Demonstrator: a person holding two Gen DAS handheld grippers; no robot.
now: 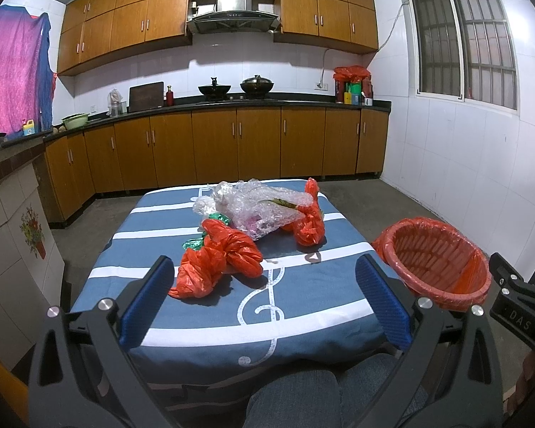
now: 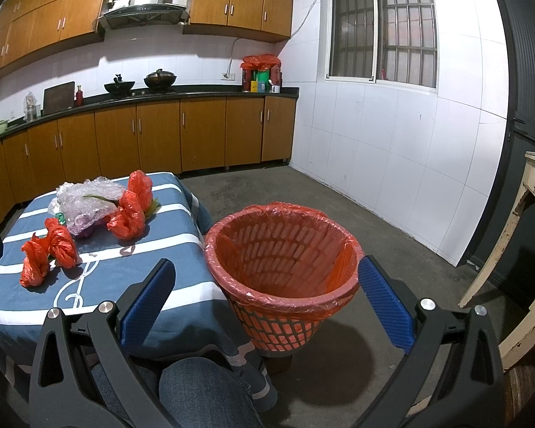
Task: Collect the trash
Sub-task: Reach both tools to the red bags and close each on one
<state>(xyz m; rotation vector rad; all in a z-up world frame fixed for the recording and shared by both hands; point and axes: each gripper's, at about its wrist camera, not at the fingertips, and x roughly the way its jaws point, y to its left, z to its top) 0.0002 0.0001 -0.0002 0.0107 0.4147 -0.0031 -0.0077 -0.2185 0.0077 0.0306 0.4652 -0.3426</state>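
Crumpled trash lies on the table with the blue striped cloth [image 1: 210, 324]: a near red plastic bag [image 1: 217, 260], clear bubble wrap [image 1: 256, 207], a far red bag [image 1: 308, 219] and a bit of green foil [image 1: 192, 242]. The same pile shows in the right wrist view, with the near red bag [image 2: 48, 249] and the bubble wrap [image 2: 89, 201]. An orange basket lined with a red bag [image 2: 281, 267] stands on the floor right of the table, also in the left wrist view [image 1: 435, 260]. My left gripper [image 1: 265, 267] is open and empty above the table's near edge. My right gripper [image 2: 267, 271] is open and empty, held before the basket.
Kitchen cabinets and a counter [image 1: 232, 103] with woks run along the far wall. A white tiled wall with a barred window [image 2: 381, 25] is at the right. A cream wooden table [image 2: 531, 214] stands far right. The person's jeans-clad knees [image 2: 203, 388] are below.
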